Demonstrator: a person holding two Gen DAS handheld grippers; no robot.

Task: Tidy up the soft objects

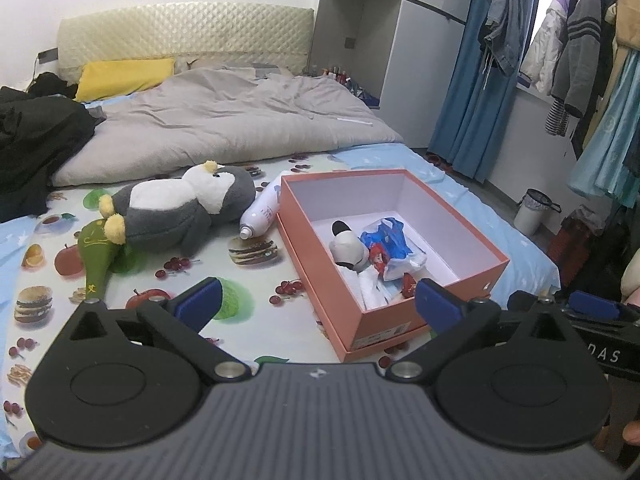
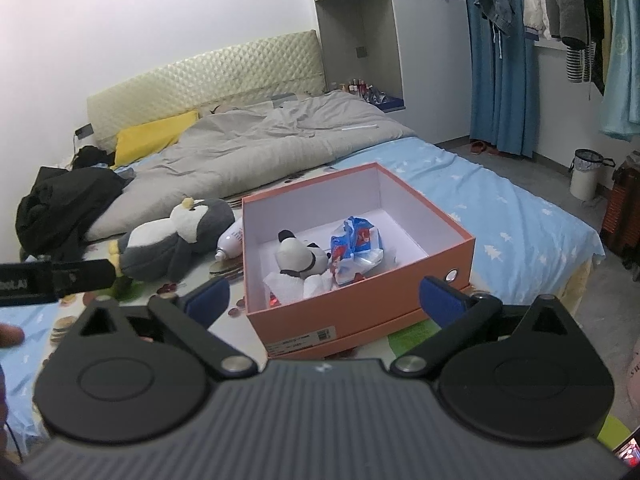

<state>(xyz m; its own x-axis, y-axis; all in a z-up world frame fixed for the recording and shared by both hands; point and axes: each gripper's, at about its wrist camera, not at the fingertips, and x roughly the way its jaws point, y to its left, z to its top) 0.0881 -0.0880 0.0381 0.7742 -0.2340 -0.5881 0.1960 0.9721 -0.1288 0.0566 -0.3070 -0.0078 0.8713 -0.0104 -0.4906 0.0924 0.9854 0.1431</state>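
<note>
Orange box (image 1: 420,312) is being filled at 1 o'clock: panda plush (image 1: 348,250) (plus packets) already in | penguin plush (image 1: 180,208) is being left at 10 o'clock | left gripper (image 1: 318,300), right gripper (image 2: 324,300) are being held wide, empty.

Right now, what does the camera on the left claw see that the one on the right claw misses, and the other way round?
Only the left view shows the green plush beside the penguin's feet, with its full shape. Only the right view shows the metal eyelet on the orange box's side. Both share the open orange box with a small black-and-white plush inside, the grey penguin plush, the white bottle and an open, empty claw each.
</note>
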